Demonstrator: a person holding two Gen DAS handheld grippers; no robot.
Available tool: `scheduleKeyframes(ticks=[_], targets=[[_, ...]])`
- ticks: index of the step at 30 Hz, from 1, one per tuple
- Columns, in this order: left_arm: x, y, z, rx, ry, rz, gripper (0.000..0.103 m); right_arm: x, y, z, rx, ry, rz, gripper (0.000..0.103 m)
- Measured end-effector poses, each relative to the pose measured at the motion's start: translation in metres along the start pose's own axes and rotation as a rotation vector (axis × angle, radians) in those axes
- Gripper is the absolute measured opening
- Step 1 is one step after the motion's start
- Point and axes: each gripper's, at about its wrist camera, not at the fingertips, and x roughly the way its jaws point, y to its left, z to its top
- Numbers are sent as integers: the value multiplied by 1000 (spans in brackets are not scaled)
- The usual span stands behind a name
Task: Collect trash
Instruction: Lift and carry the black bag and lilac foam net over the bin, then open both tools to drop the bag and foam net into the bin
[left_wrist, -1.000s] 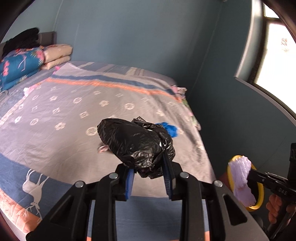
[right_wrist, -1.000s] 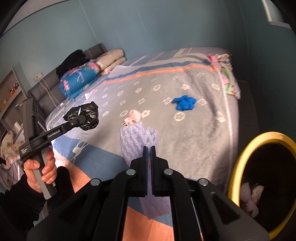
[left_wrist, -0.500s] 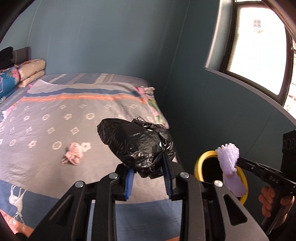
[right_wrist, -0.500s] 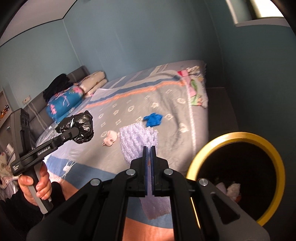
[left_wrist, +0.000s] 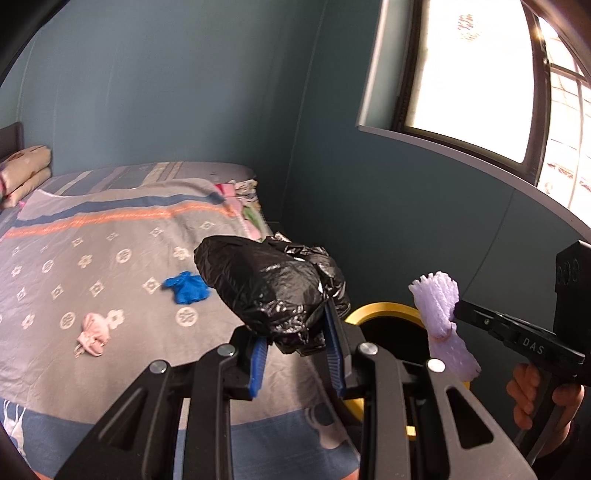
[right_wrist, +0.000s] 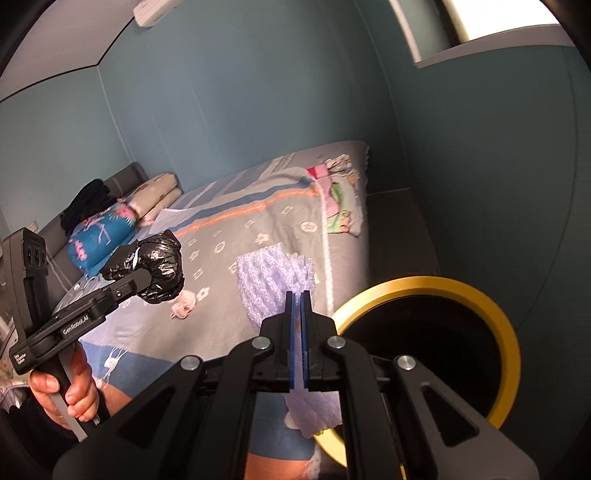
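The left gripper (left_wrist: 297, 354) is clenched on a crumpled black plastic bag (left_wrist: 266, 288). Its blue pads (left_wrist: 334, 350) squeeze the bag's lower end, & the rest of the bag bulges out past the tips, up in the air above the bed (left_wrist: 110, 236). A hand (right_wrist: 68, 391) holds this gripper by its handle.

The right gripper (right_wrist: 297, 314) is clenched on a pale purple foam net (right_wrist: 273, 284). The jaws are almost touching w/ the thin foam pinched between them. The net sticks up past the tips & a bit hangs below. Another hand (left_wrist: 535, 395) holds this one.

Just right of the foam net is a round trash bin w/ a yellow rim (right_wrist: 506, 325), dark inside. It sits on the floor beside the bed, near the teal wall (left_wrist: 184, 92). Both grippers are near the bin's mouth, not inside it.

On the bed's grey flower blanket lie a blue glove (left_wrist: 185, 288) & a small pink scrap (left_wrist: 92, 334), apart from each other. Pillows (right_wrist: 155, 192) are stacked at the far end. A bright window (left_wrist: 472, 74) is high on the right.
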Motion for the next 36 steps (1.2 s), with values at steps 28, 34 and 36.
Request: scheduleKeyframes(ticks=[28,34,36], targets=[[124,-71,-26,13,170,-148,28,26,-96,-6,176,21,-218,3],[147,-80,-35,-13,214,-187,35,35,-104,-7,189,28,-234,4],[151,-80,-36,-26,225,-196,40,36,-104,-7,186,26,-244,4]])
